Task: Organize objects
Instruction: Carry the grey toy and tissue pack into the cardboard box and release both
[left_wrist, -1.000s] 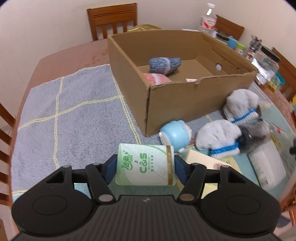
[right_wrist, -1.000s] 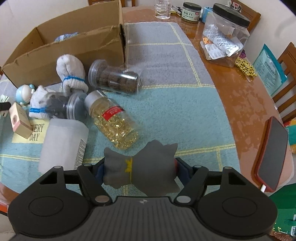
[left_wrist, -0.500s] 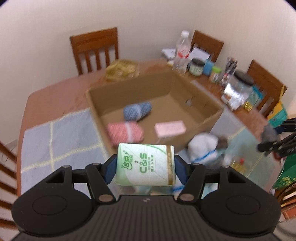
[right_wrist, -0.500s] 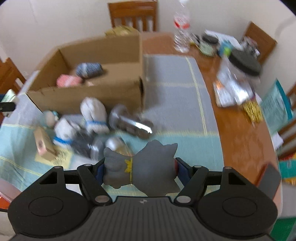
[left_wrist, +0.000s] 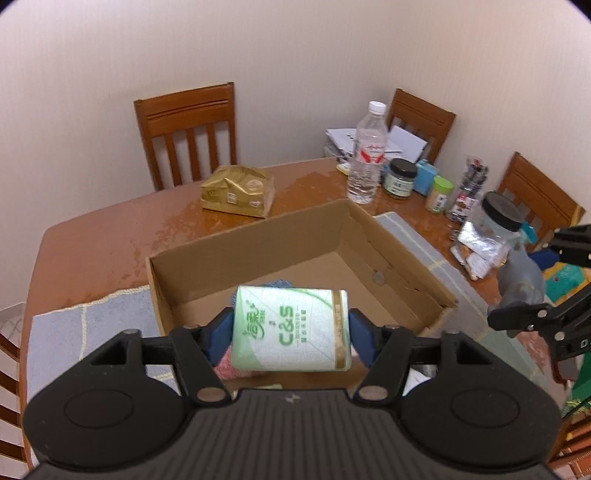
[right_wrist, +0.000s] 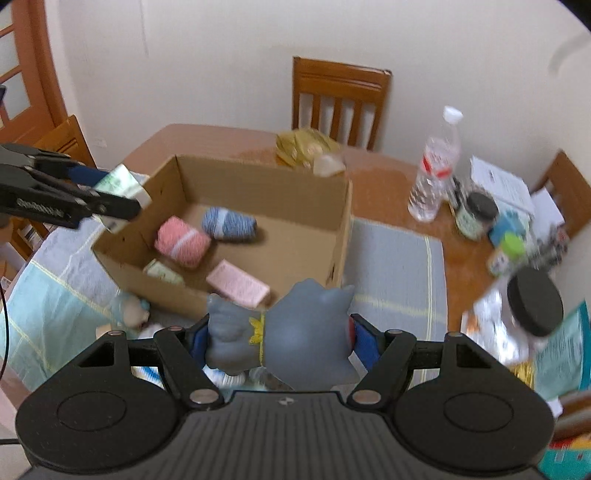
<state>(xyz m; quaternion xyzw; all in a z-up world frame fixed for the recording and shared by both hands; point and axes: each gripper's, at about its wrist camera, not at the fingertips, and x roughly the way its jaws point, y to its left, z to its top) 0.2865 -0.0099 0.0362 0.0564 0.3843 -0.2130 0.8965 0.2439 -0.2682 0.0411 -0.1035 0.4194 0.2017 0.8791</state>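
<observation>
Both tools are made of matte black plastic. On the left tongs the near body is wide, with fine ribs running across it and a small pale logo in the middle of its front edge. On each side there is a flat round disc set in a rounded shoulder, and an angular link with a triangular opening leads forward. Two silver screw heads sit near the ribbed part, and smaller ones on the links. The fingers carry blue pads on their inner faces. The right tongs have the same black body, discs, silver screws and blue pads, with the same logo.
</observation>
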